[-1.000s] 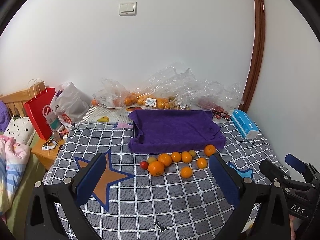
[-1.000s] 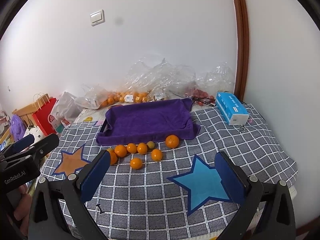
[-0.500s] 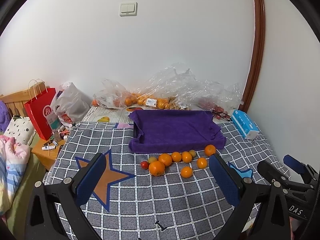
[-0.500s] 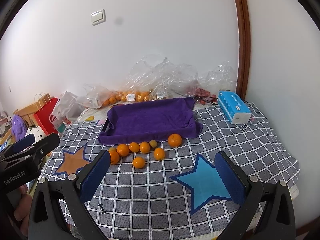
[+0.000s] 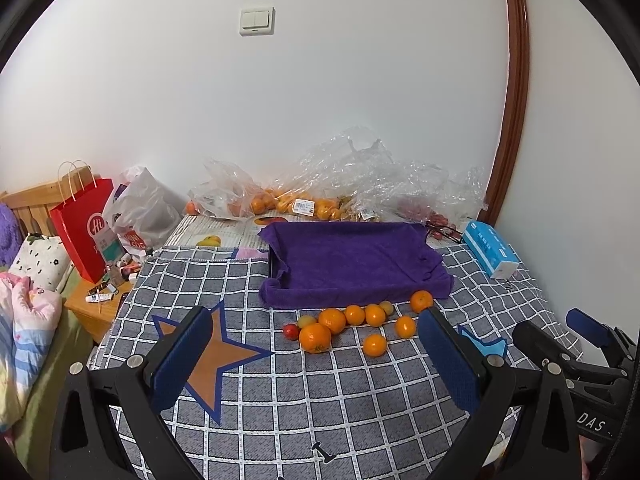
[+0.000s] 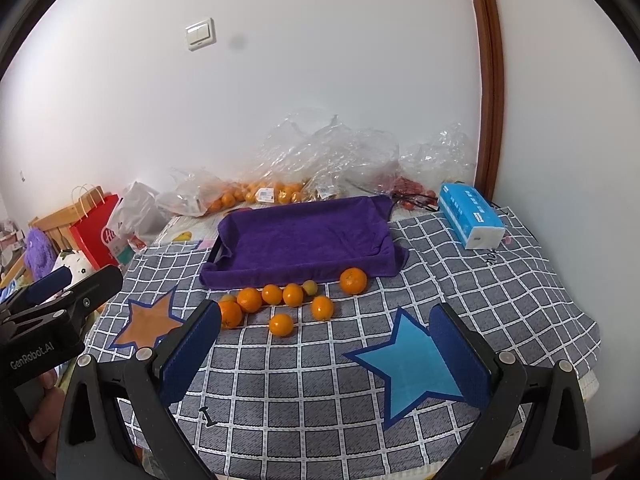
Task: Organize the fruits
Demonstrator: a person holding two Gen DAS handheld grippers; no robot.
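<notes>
Several loose oranges (image 5: pixel 332 320) (image 6: pixel 293 294), two small yellow-green fruits and a red one (image 5: pixel 291 331) lie in a cluster on the checked cloth, just in front of a tray draped with a purple towel (image 5: pixel 352 260) (image 6: pixel 304 236). The tray holds nothing. My left gripper (image 5: pixel 316 354) is open and empty, held above the cloth short of the fruit. My right gripper (image 6: pixel 326 340) is open and empty, also short of the fruit. Each gripper shows at the edge of the other's view.
Clear plastic bags with more oranges (image 5: pixel 280 200) lie against the back wall. A blue tissue pack (image 5: pixel 492 250) (image 6: pixel 470 220) sits at the right. A red paper bag (image 5: pixel 86 226) and a nightstand stand off the left edge. The cloth has an orange star (image 5: pixel 208 356) and a blue star (image 6: pixel 408 364).
Both grippers have drifted slightly forward and the view has shifted a little; the fruit and tray have not moved. Both grippers stay open.
</notes>
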